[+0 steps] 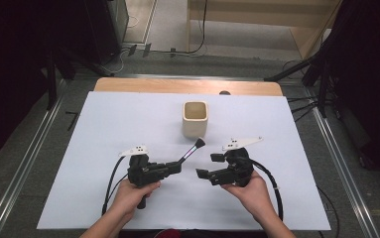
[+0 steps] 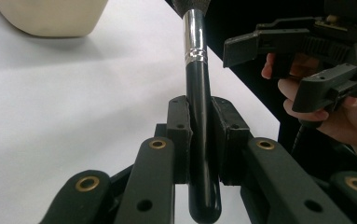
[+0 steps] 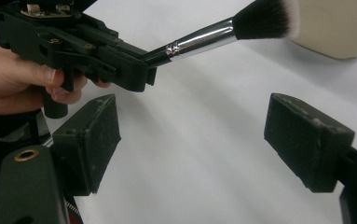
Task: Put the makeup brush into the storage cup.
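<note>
A makeup brush (image 1: pixel 191 150) with a black handle, silver ferrule and dark bristles is held above the white sheet. My left gripper (image 1: pixel 176 166) is shut on its handle (image 2: pixel 199 116), with the bristles pointing up and right toward a cream square cup (image 1: pixel 195 119). In the right gripper view the brush (image 3: pixel 223 30) sticks out of the left gripper, its bristles near the cup (image 3: pixel 339 28). My right gripper (image 1: pixel 208 165) is open just right of the brush, jaws wide apart and nothing between them (image 3: pixel 190 140).
A white sheet (image 1: pixel 103 139) covers most of the wooden table (image 1: pixel 143 85). Metal rails run along both sides. Cables and dark stands lie on the floor beyond the far edge.
</note>
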`<state>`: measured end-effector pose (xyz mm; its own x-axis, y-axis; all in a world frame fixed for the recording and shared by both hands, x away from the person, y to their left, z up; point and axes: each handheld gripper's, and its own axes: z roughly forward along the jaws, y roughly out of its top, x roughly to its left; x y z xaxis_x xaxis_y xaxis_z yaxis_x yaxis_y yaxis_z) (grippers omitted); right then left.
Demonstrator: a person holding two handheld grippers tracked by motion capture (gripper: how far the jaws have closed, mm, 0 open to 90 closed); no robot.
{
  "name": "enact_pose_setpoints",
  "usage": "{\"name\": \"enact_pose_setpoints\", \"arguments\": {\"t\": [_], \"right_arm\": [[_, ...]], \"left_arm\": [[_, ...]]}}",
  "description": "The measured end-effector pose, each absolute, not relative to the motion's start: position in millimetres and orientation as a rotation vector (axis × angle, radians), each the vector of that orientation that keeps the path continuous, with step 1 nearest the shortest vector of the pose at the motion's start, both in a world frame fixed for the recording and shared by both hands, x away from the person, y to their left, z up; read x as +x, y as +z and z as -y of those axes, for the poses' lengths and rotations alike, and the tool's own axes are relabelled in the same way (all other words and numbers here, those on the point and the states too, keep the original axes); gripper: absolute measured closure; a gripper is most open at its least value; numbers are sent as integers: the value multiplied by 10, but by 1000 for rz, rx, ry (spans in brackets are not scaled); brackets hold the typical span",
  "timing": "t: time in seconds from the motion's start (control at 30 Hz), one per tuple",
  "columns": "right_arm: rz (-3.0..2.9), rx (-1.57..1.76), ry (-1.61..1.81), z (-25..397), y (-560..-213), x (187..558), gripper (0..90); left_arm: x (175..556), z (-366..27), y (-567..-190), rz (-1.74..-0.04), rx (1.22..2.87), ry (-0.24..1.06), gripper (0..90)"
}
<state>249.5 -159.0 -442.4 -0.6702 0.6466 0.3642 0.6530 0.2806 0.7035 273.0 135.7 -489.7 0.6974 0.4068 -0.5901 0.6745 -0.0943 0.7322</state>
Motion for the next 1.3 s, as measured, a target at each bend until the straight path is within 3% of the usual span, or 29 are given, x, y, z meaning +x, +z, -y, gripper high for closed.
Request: {"name": "enact_pose_setpoints", "arguments": {"t": [1.0,1.3], "right_arm": [[2246,-1541,-1567,1448,-4483,2482,246],[2084,-1583,-1617,1444,-4534,2535,301]], "left_arm": [[2725,-1348,-4944,-915,1632,-277,789],[2724,-1339,-4941,-914,1630,-268,789]]}}
